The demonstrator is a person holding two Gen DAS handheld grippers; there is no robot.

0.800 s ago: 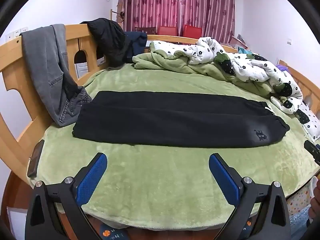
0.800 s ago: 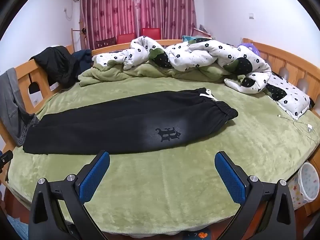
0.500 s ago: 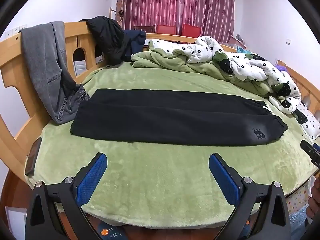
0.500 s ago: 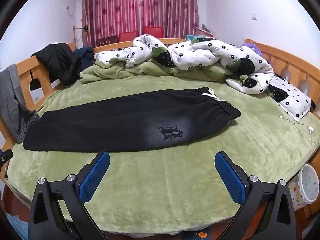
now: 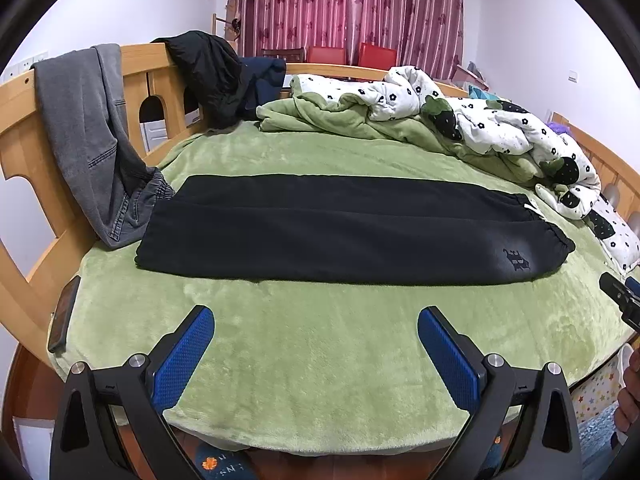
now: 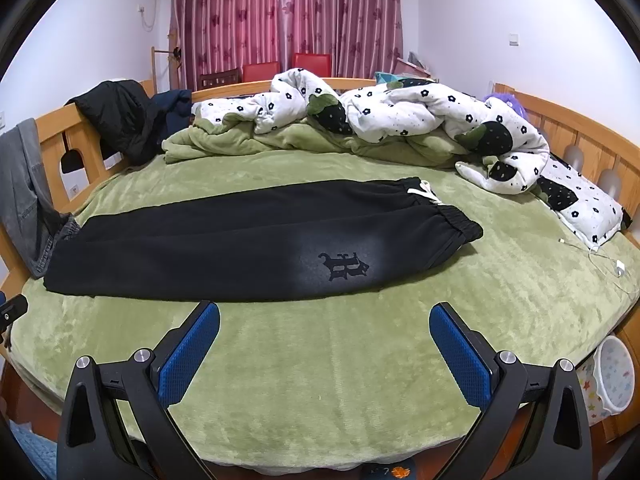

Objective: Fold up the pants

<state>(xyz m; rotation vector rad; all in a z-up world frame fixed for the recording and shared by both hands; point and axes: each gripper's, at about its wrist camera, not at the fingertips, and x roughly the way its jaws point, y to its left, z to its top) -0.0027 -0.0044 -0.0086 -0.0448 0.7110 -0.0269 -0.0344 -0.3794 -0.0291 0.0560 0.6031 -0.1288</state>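
Black pants (image 5: pixel 344 232) lie flat on the green bed blanket (image 5: pixel 320 340), folded lengthwise with one leg over the other, cuffs at the left, elastic waistband and white drawstring at the right. They also show in the right wrist view (image 6: pixel 248 248), with a dark emblem near the waist. My left gripper (image 5: pixel 316 328) is open and empty, above the blanket in front of the pants. My right gripper (image 6: pixel 324 320) is open and empty, just in front of the pants' near edge below the emblem.
Grey jeans (image 5: pixel 92 136) and a black jacket (image 5: pixel 208 76) hang over the wooden bed rail (image 5: pixel 24 152) at left. A crumpled flower-print quilt (image 6: pixel 400 120) lies behind the pants. A phone (image 5: pixel 63 316) rests at the left edge. A charger cable (image 6: pixel 608 264) lies right.
Both grippers have moved slightly forward and up over the bed; the pants sit a little closer to the fingertips. Both stay open. The pants have not moved.
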